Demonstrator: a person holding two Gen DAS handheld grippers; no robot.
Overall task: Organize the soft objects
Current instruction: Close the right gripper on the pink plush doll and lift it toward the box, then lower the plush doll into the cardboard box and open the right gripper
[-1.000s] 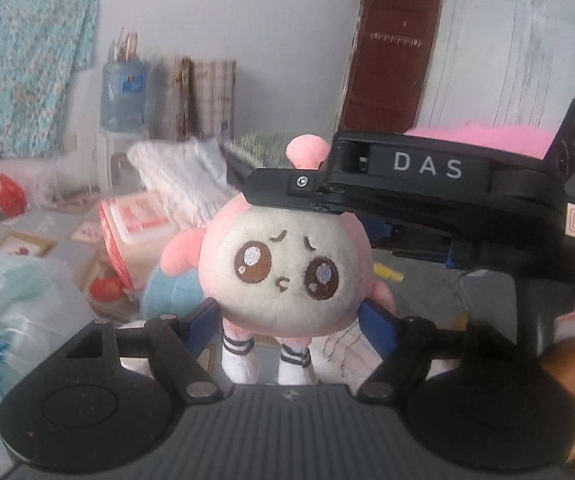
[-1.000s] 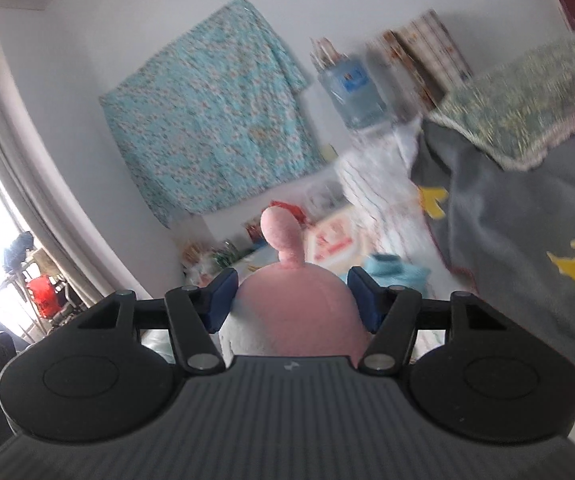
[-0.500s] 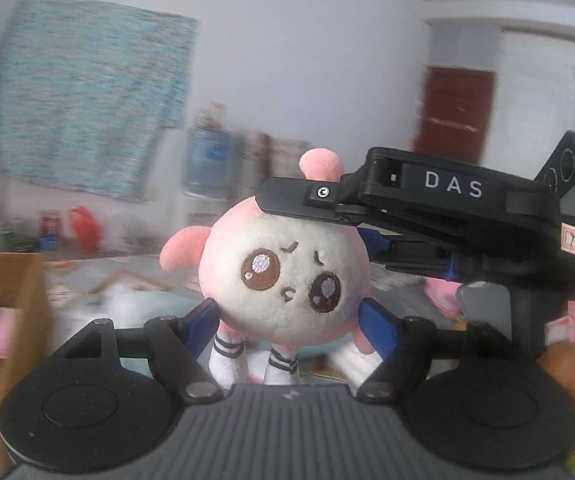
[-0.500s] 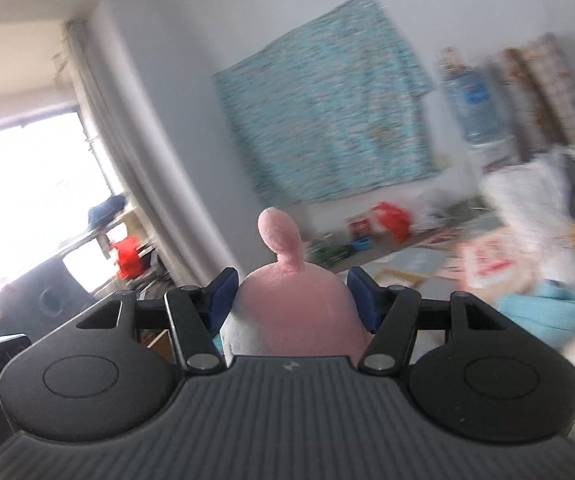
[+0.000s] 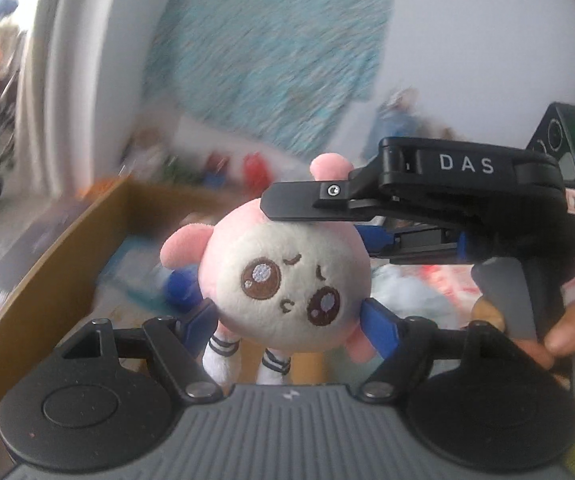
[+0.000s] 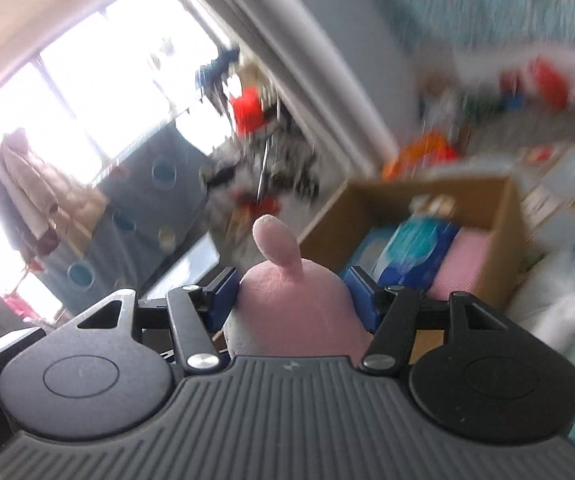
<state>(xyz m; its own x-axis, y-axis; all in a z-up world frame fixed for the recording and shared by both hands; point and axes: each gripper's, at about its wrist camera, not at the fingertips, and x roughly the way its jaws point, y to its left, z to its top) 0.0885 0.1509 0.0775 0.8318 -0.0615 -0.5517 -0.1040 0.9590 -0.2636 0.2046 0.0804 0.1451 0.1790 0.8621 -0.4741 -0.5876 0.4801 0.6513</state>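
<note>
Both grippers, left [image 5: 287, 320] and right [image 6: 291, 296], pinch the round pink-and-white plush doll [image 5: 287, 276] between blue pads, so carry it level toward the brown cardboard box [image 6: 511, 216] at two o'clock before releasing.

Behind the left claw [image 5: 287, 316], motion blur is smearing the cardboard box [image 5: 67, 264] and its contents. The right claw [image 6: 293, 294] is hiding the plush toy [image 6: 295, 312] face; only its pink back is showing. Things beyond the box are staying unreadable.
</note>
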